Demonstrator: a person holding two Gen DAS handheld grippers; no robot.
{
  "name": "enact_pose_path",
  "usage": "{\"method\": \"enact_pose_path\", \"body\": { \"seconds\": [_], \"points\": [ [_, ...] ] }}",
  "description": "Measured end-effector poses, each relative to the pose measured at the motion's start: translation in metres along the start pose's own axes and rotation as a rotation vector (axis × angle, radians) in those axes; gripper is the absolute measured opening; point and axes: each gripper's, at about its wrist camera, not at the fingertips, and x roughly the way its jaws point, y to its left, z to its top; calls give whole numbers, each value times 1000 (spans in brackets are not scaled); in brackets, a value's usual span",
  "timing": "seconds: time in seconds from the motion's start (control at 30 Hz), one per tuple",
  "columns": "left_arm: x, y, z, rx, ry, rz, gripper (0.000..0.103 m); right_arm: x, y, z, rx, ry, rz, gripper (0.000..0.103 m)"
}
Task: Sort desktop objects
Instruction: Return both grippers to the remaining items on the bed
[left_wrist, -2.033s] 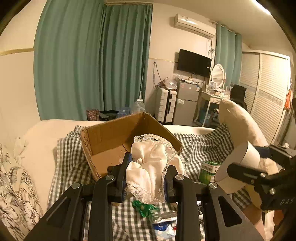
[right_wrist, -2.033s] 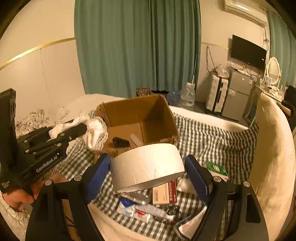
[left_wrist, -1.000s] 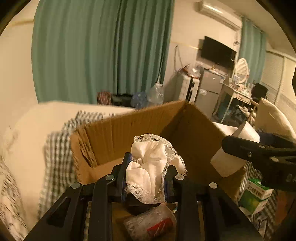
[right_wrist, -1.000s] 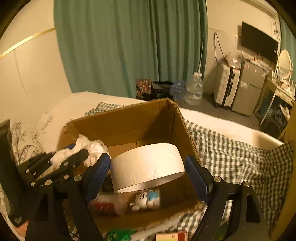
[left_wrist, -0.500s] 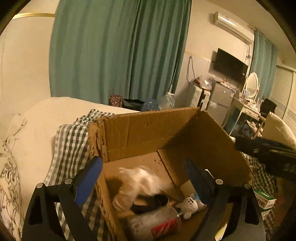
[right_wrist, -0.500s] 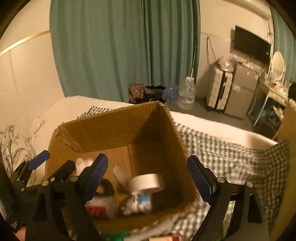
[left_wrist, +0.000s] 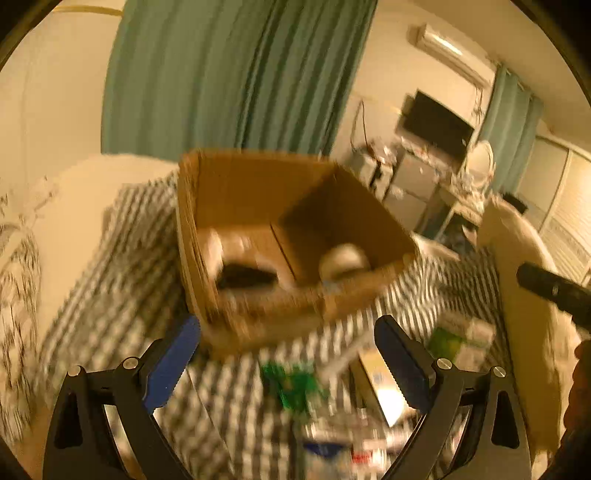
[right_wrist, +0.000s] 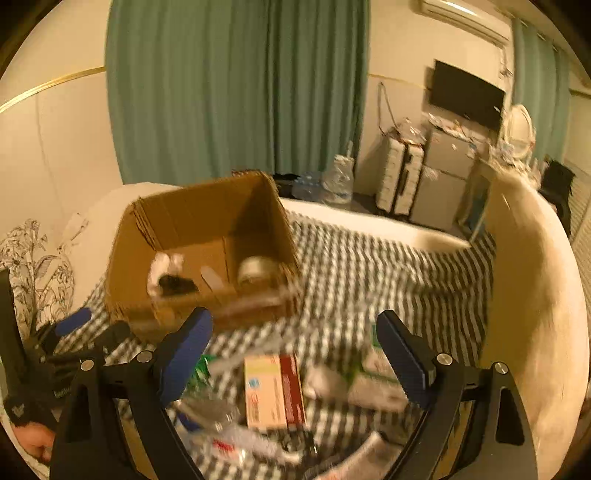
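Both the left claw (left_wrist: 287, 349) and right claw (right_wrist: 294, 341) are hanging wide open and empty, jaws just opening, over the checked bedspread (right_wrist: 369, 266), where the red-and-cream carton (right_wrist: 274, 391) is lying flat: judged light, stiff, best pinched across its long edges.

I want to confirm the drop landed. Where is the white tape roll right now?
The white tape roll lies inside the cardboard box, in its right half against the right wall, with the white cloth in the left half.
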Motion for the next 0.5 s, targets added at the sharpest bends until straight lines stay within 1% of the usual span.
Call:
{"method": "enact_pose_path", "body": {
  "seconds": [0.07, 0.17, 0.27, 0.37, 0.5],
  "points": [
    [4, -11, -20, 10, 42, -4, 98, -3, -9, -18, 21, 14, -16, 91],
    [10, -26, -43, 38, 80, -22, 98, -3, -20, -47, 47, 46, -30, 91],
    [16, -41, -64, 65, 115, -64, 98, 0, -32, -72, 82, 74, -37, 91],
    [21, -50, -75, 97, 126, -94, 98, 9, -38, -93, 110, 104, -45, 91],
    [35, -58, -86, 131, 152, -103, 98, 21, -36, -106, 123, 120, -23, 91]
  ]
}}
